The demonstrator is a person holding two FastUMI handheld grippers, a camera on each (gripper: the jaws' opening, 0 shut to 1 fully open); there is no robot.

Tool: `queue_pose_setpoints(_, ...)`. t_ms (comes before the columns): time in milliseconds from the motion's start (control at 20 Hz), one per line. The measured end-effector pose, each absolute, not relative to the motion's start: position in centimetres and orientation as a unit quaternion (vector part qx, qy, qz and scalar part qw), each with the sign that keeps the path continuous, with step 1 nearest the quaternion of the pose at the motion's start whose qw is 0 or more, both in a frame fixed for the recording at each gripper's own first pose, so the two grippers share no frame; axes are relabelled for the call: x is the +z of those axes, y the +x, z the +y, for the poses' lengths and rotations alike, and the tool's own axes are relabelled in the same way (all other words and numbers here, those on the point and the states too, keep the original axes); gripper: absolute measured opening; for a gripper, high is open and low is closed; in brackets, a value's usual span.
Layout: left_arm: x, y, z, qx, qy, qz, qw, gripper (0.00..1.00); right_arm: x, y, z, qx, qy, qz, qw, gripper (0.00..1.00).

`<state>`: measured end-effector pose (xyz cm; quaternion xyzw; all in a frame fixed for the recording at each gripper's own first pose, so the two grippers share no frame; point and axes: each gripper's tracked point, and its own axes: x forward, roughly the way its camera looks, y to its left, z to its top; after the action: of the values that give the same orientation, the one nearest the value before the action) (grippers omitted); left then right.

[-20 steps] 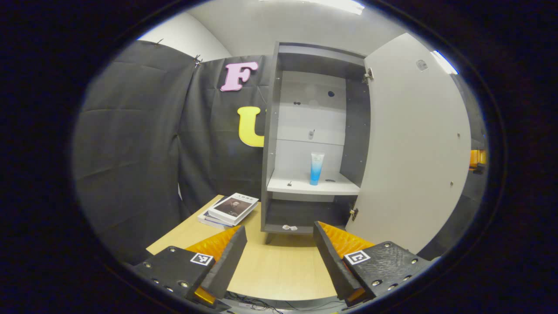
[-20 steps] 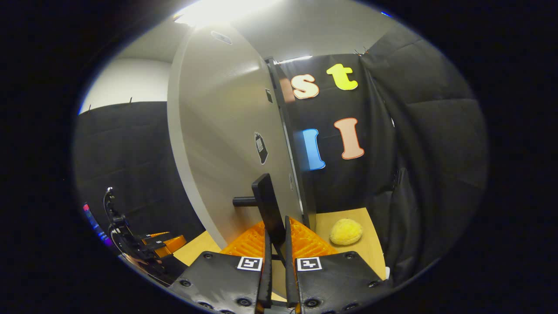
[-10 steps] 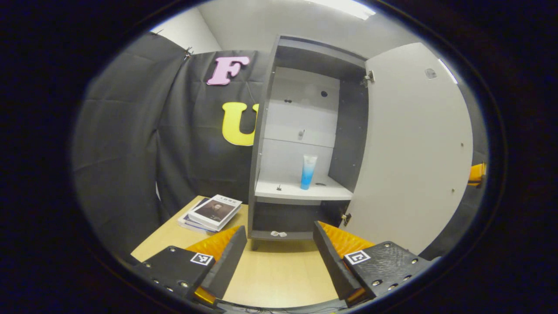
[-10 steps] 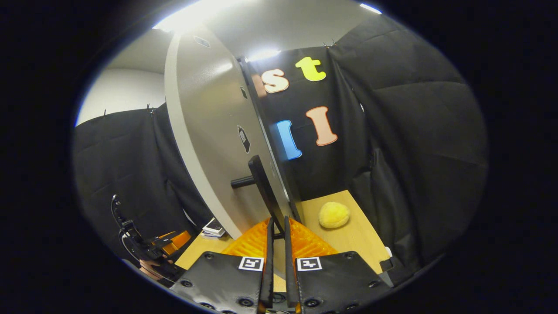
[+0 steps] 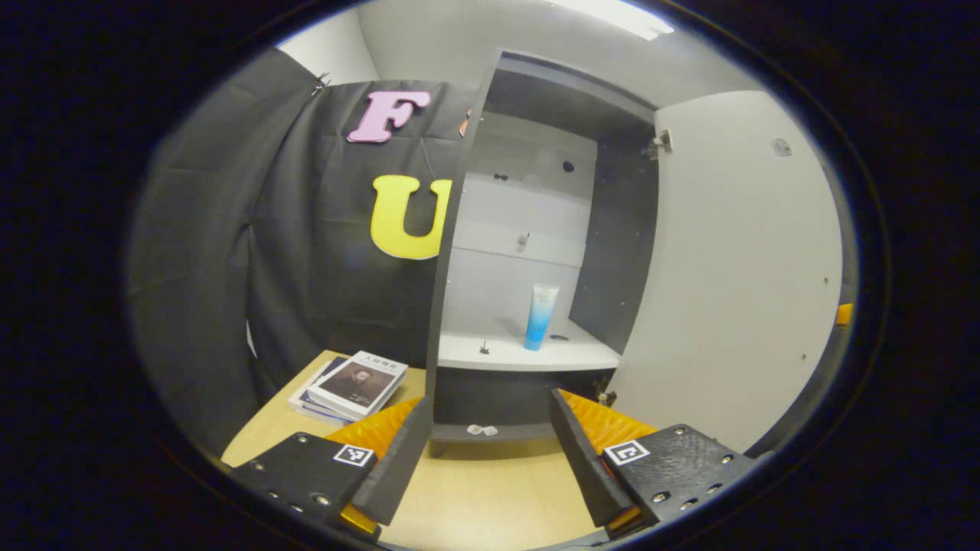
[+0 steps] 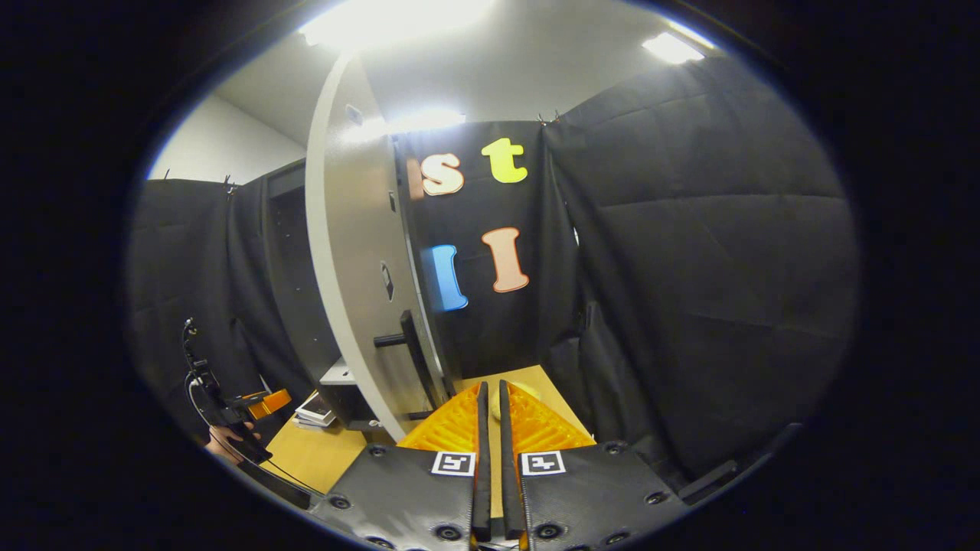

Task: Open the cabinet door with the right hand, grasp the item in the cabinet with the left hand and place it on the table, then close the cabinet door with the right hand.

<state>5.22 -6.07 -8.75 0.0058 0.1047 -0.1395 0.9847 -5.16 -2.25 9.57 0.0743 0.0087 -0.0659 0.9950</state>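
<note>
The cabinet (image 5: 459, 229) stands with its white door (image 5: 735, 268) swung wide to the right. A blue-and-white tube (image 5: 540, 316) stands upright on the white shelf (image 5: 528, 353) inside. My left gripper (image 5: 488, 413) is open and empty above the wooden table (image 5: 475, 490), some way in front of the cabinet and below the tube. In the right gripper view the door (image 6: 348, 260) is nearly edge-on, its dark handle (image 6: 409, 356) up and left of my right gripper (image 6: 491, 389). That gripper is shut on nothing, apart from the handle. Farther left, a hand holds the left gripper (image 6: 249, 405).
A stack of books (image 5: 352, 380) lies on the table left of the cabinet, also the books (image 6: 314, 411) beyond the door. Two small pale bits (image 5: 482, 430) lie on the cabinet's bottom ledge. A yellow soft ball (image 6: 496, 404) is mostly hidden behind my right fingers.
My right gripper has let go of the door handle and drawn back from the door, which now stands wider. My left gripper has moved closer to the cabinet.
</note>
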Motion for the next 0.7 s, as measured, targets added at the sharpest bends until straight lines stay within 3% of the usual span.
queue_pose_setpoints(50, -8.2, 6.1, -6.7, -0.145, 0.007, 0.101, 0.984, 0.94, 9.8, -4.8, -3.0, -0.078, 0.068, 0.0, 0.995, 0.0)
queue_pose_setpoints(100, -7.4, 7.0, -7.5, -0.152, 0.004, 0.093, 0.984, 0.93, 10.2, -4.4, -4.2, -0.094, 0.059, -0.014, 0.994, 0.08)
queue_pose_setpoints(400, -4.4, 11.7, -12.3, -0.176, 0.025, 0.06, 0.982, 0.93, 10.4, 1.2, -9.4, -0.124, 0.07, -0.03, 0.989, 0.08)
queue_pose_setpoints(700, -4.7, 16.8, -18.4, -0.202, 0.02, 0.075, 0.976, 0.94, 10.4, 6.7, -12.8, -0.153, 0.065, -0.049, 0.985, 0.09)
